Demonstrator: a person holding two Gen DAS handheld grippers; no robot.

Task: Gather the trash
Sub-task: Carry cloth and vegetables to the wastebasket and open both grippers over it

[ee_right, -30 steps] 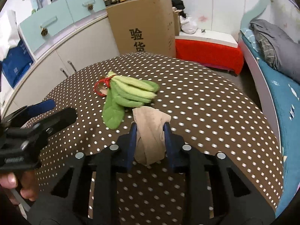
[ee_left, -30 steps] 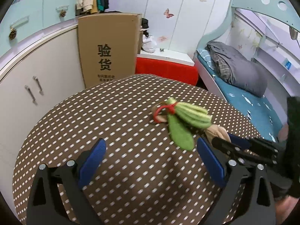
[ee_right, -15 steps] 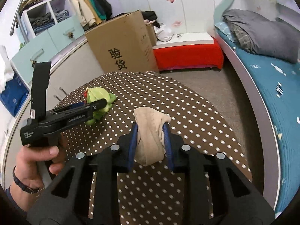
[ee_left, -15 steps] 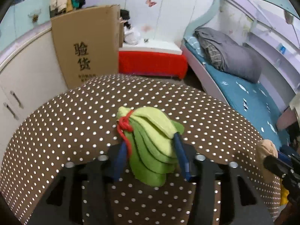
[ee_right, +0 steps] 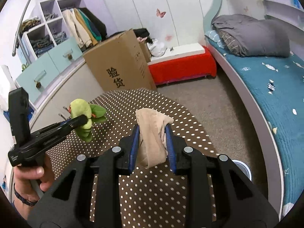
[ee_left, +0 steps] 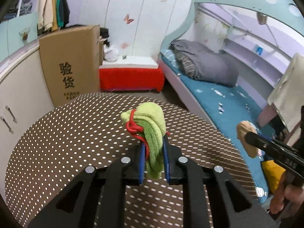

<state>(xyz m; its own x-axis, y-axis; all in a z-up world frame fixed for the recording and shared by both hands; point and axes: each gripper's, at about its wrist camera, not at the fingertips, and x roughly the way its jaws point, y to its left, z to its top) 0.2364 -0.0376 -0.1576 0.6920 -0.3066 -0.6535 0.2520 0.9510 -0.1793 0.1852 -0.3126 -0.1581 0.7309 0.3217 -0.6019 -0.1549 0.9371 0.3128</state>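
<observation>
My left gripper (ee_left: 154, 148) is shut on a green cloth bundle (ee_left: 152, 127) tied with a red string and holds it lifted above the round dotted table (ee_left: 76, 136). The bundle also shows in the right wrist view (ee_right: 85, 114), in the left gripper (ee_right: 83, 122). My right gripper (ee_right: 153, 133) is shut on a beige stocking (ee_right: 152, 133) and holds it above the table's right side. The stocking also shows at the right of the left wrist view (ee_left: 246, 136), beyond the table edge.
A cardboard box (ee_left: 72, 72) stands behind the table beside white cabinets (ee_left: 17, 95). A red bench (ee_left: 131, 77) is at the back. A bed with a grey quilt (ee_left: 207, 66) runs along the right. A white round rim (ee_right: 243, 167) shows on the floor right of the table.
My left gripper closed on the green bundle and lifted it off the table. My right gripper rose and moved right with the stocking still in it.
</observation>
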